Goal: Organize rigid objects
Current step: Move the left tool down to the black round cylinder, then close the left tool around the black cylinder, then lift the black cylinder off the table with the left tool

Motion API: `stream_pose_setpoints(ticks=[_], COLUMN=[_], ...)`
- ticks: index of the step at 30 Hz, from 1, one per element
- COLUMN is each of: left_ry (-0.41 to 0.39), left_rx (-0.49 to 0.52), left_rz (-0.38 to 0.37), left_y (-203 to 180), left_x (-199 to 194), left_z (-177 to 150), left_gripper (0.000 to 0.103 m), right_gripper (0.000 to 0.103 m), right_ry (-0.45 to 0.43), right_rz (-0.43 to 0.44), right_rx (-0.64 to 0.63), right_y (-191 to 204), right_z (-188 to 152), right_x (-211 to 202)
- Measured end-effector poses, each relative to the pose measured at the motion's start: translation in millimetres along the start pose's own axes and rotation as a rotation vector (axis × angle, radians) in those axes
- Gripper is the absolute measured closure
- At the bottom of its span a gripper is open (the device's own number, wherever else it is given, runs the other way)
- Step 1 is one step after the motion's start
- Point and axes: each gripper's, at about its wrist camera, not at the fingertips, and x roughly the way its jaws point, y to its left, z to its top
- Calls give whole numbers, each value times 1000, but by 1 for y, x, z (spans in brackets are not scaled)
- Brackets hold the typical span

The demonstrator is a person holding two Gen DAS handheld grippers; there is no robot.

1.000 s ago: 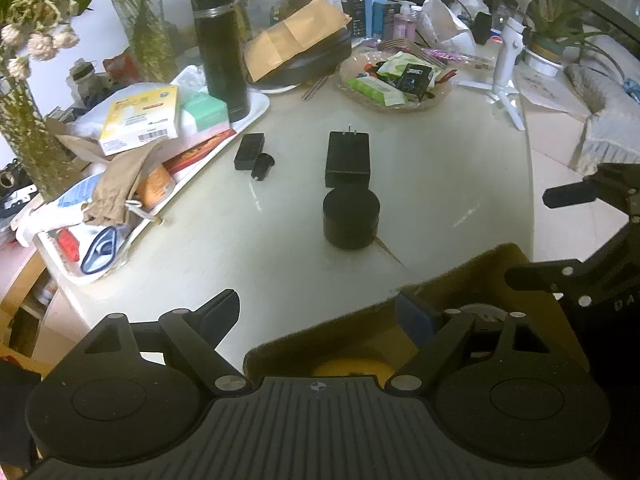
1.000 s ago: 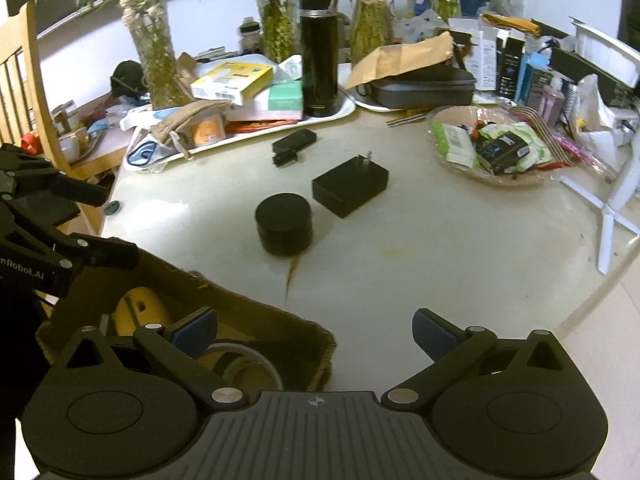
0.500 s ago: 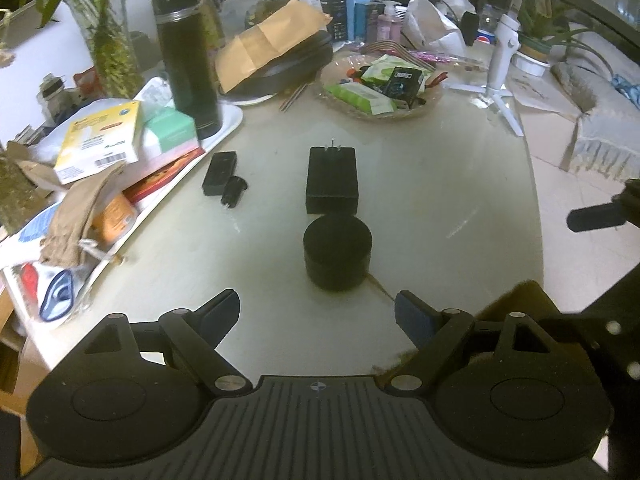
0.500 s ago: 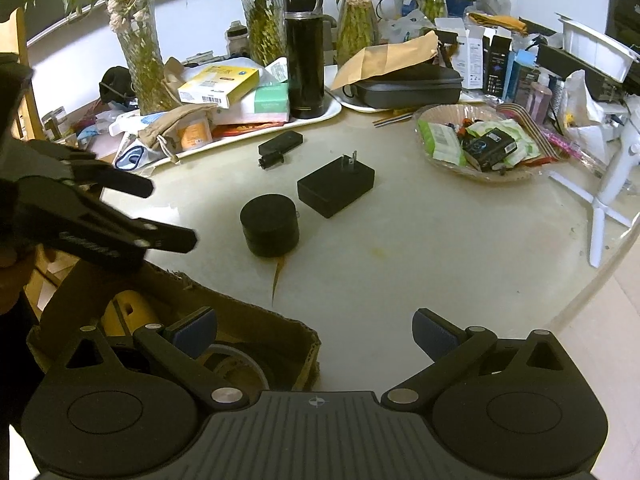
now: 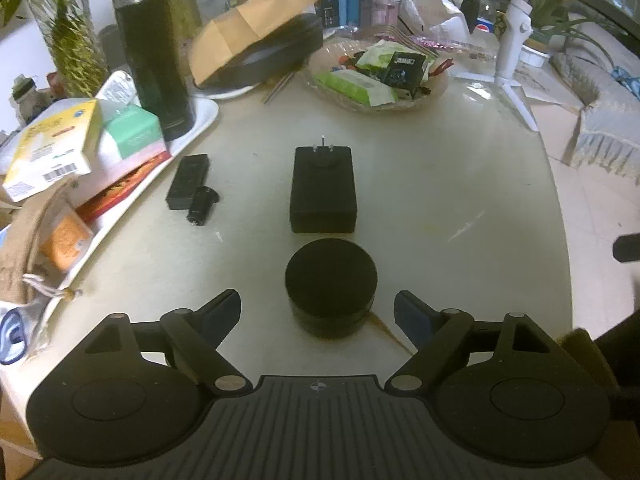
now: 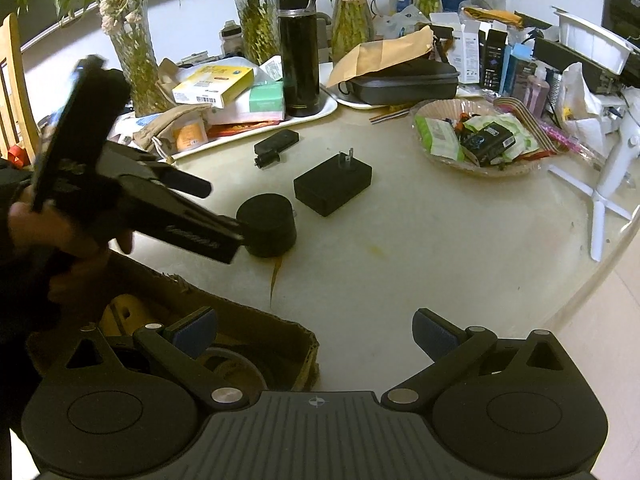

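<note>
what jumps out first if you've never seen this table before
The black round container sits near the table's front edge, framed by the open jaws of the left gripper, with nothing gripped. Just behind it lies a black plug adapter, prongs pointing away. Further back on the left, a tall black flask stands upright on a cluttered white tray.

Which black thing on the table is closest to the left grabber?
The round black puck, between the open left gripper fingers. The others are boxy and farther off.
</note>
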Motion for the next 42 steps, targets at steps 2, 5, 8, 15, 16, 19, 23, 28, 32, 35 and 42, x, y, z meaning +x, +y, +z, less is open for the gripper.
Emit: stream_pose_setpoints(ticks=[2, 5, 8, 15, 16, 19, 23, 28, 32, 35, 42], left_ry=[12, 36, 59, 117, 125, 148, 182, 204, 215, 223, 212], left_rx=[-4, -14, -14, -23, -23, -28, -30, -27, -24, -21, -37], left_rz=[0, -3, 6, 3, 10, 28, 40, 51, 58, 66, 84], left_y=[-1, -1, -1, -6, -7, -10, -10, -12, -12, -11, -4], left_x=[7, 17, 26, 38, 39, 42, 44, 46, 46, 45, 35], left_z=[2, 6, 10, 18, 19, 22, 26, 29, 30, 30, 29], left_gripper=[23, 29, 33, 46, 46, 46, 46, 46, 46, 46, 46], right_gripper=[0, 0, 0, 0, 0, 0, 0, 0, 0, 0, 0], right_ry=[2, 5, 6, 5, 6, 7, 7, 6, 6, 6, 6], right_rz=[-1, 1, 2, 2, 2, 3, 5, 7, 9, 9, 10], right_rx=[1, 6, 8, 8, 9, 8, 10, 11, 13, 14, 13], right_y=[0, -1, -2, -2, -2, -2, -2, -2, -3, -2, -1], right_z=[0, 1, 1, 0, 0, 1, 0, 0, 0, 0, 1], right_x=[1, 1, 2, 1, 1, 2, 2, 2, 2, 1, 2])
